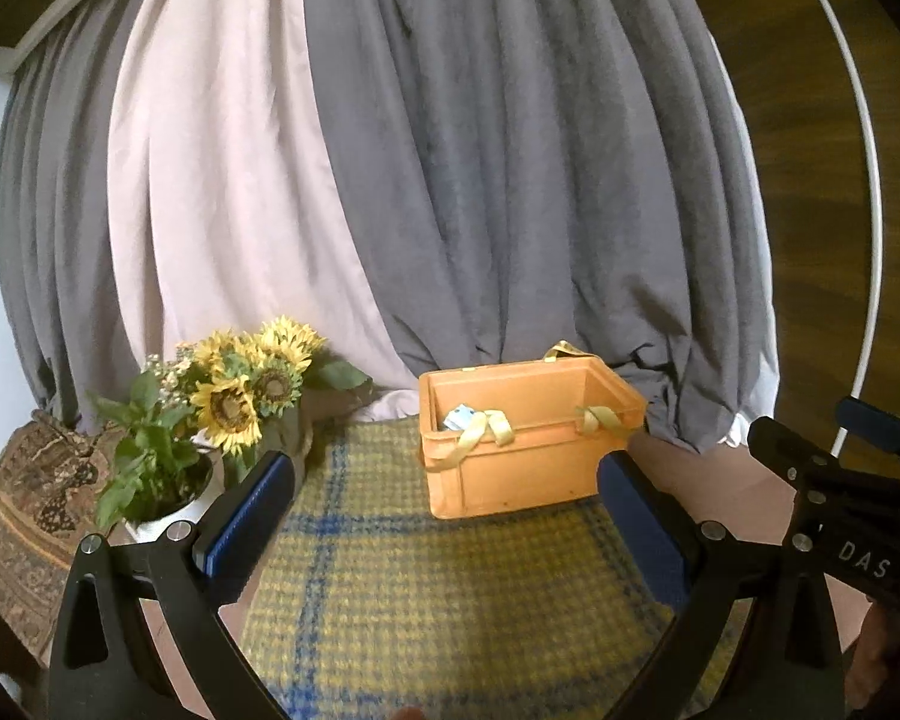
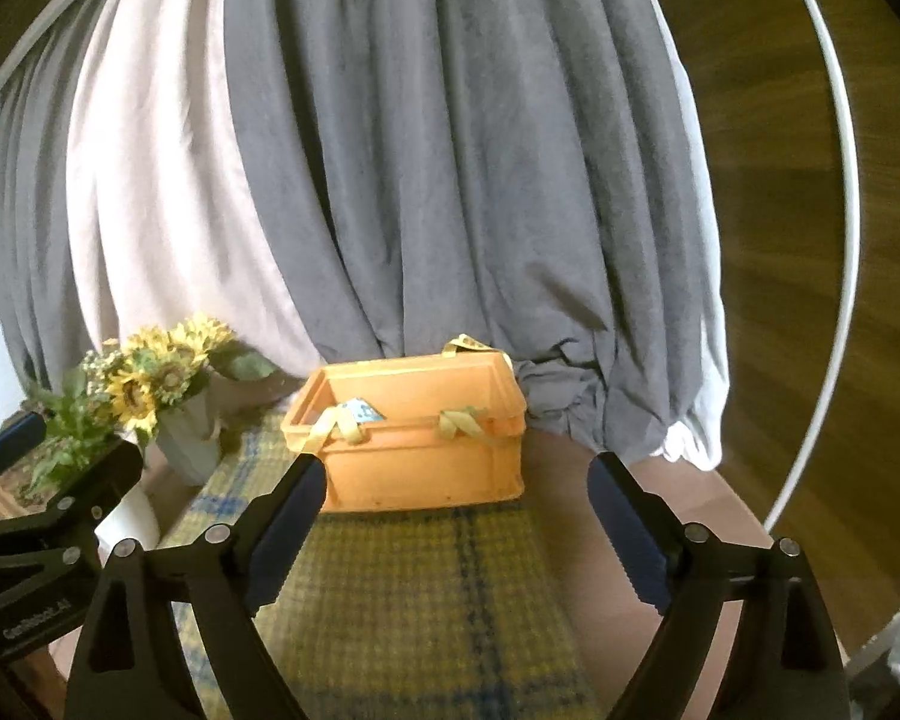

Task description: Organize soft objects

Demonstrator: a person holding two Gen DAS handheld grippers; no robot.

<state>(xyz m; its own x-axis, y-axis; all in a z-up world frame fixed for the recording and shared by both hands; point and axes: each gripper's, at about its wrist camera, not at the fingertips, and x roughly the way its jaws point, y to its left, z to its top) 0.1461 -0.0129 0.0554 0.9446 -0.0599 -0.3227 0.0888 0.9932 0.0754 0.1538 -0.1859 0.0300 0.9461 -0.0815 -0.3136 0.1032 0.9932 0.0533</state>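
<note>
An orange plastic crate [image 1: 510, 474] [image 2: 426, 468] stands at the far end of a yellow and blue checked cloth [image 1: 450, 612] [image 2: 402, 600]. Pale yellow straps [image 1: 486, 429] [image 2: 342, 420] hang over its front rim, and a light blue item [image 1: 459, 417] [image 2: 363, 408] shows inside. My left gripper [image 1: 450, 480] is open with nothing between its blue pads, short of the crate. My right gripper [image 2: 453, 480] is open too, empty, also in front of the crate. Each gripper's black frame shows at the edge of the other's view.
Sunflowers [image 1: 252, 384] [image 2: 156, 372] in a pot stand to the left of the crate. Grey and pale pink curtains [image 1: 450, 180] [image 2: 390, 180] hang close behind. A patterned rug [image 1: 24, 516] lies at far left. A white hoop [image 1: 864, 180] [image 2: 840, 240] curves on the right over a wooden floor.
</note>
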